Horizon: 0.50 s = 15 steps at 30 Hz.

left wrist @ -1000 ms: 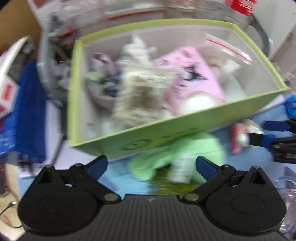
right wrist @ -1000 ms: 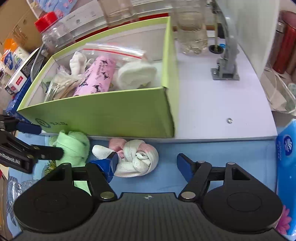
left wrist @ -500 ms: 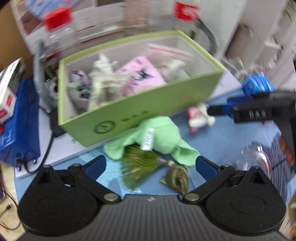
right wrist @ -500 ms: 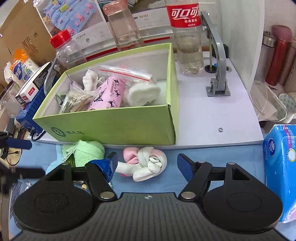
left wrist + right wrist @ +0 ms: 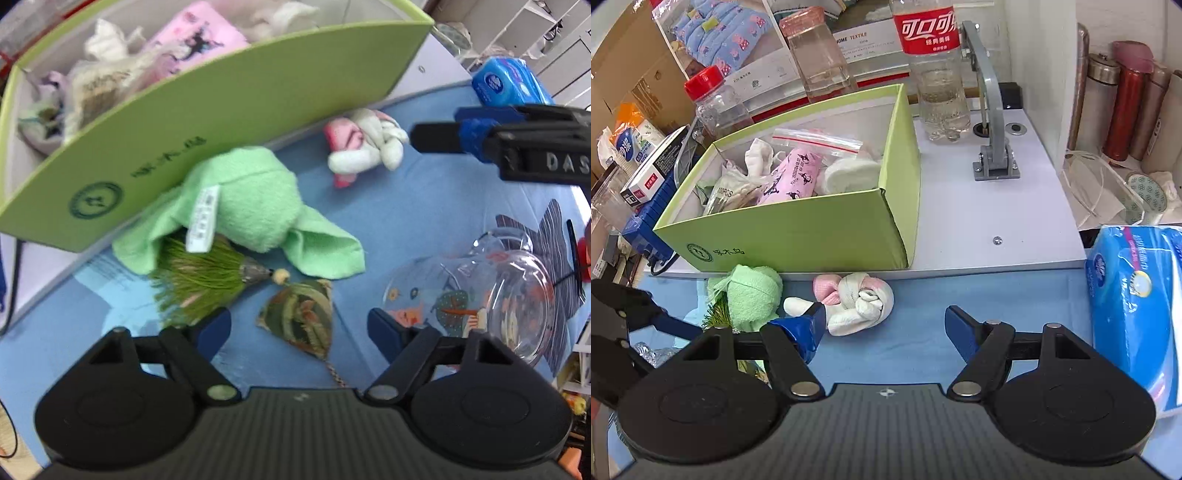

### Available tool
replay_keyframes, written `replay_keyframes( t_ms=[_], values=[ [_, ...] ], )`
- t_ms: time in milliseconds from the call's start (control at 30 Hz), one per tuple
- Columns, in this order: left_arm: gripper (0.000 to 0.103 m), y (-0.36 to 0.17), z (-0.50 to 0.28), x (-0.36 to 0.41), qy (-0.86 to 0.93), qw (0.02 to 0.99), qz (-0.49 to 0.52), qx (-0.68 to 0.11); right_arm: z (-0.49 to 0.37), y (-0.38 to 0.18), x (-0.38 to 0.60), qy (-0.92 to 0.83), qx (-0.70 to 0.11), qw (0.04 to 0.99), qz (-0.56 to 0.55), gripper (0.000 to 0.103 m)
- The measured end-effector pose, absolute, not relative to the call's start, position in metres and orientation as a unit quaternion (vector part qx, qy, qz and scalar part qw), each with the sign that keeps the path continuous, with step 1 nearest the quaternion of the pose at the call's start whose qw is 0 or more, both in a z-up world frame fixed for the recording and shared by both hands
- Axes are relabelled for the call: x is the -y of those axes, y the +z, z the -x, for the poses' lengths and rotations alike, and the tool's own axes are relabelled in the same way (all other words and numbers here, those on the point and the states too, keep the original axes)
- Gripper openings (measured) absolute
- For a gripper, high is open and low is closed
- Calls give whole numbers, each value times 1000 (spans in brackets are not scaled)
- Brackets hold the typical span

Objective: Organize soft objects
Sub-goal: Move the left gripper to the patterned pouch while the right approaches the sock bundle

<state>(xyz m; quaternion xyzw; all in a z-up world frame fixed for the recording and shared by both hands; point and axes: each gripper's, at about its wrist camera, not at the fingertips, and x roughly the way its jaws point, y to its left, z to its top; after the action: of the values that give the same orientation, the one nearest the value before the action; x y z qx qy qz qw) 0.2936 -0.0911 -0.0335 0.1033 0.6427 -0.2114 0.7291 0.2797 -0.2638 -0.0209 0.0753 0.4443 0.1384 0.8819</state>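
A green box [image 5: 798,236] holds soft items. In front of it lie a green towel [image 5: 255,206] and a knotted pink-white sock [image 5: 860,302]. Your left gripper [image 5: 299,326] is closing over a leaf-patterned sachet [image 5: 299,317], not gripping; your right gripper [image 5: 884,332] stands open, empty, near the sock.

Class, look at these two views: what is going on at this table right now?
A person is sorting soft things into a green box, which already holds several. The left hand-held gripper points down over a patterned sachet with a green tassel, its jaws closing but not yet gripping. The right hand-held gripper hovers open near a knotted pink and white cloth. A green towel lies in front of the box.
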Motion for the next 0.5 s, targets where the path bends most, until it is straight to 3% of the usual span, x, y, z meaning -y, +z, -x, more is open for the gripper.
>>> replay_keyframes(
  t_ms=[200, 500],
  values=[
    [69, -51, -301, 98, -204, 715, -105, -660, -299, -32, 253, 147, -465, 870, -67, 57],
    [69, -53, -308, 103, -206, 725, -102, -649, -319, -42, 214, 174, -491, 853, -5, 57]
  ],
)
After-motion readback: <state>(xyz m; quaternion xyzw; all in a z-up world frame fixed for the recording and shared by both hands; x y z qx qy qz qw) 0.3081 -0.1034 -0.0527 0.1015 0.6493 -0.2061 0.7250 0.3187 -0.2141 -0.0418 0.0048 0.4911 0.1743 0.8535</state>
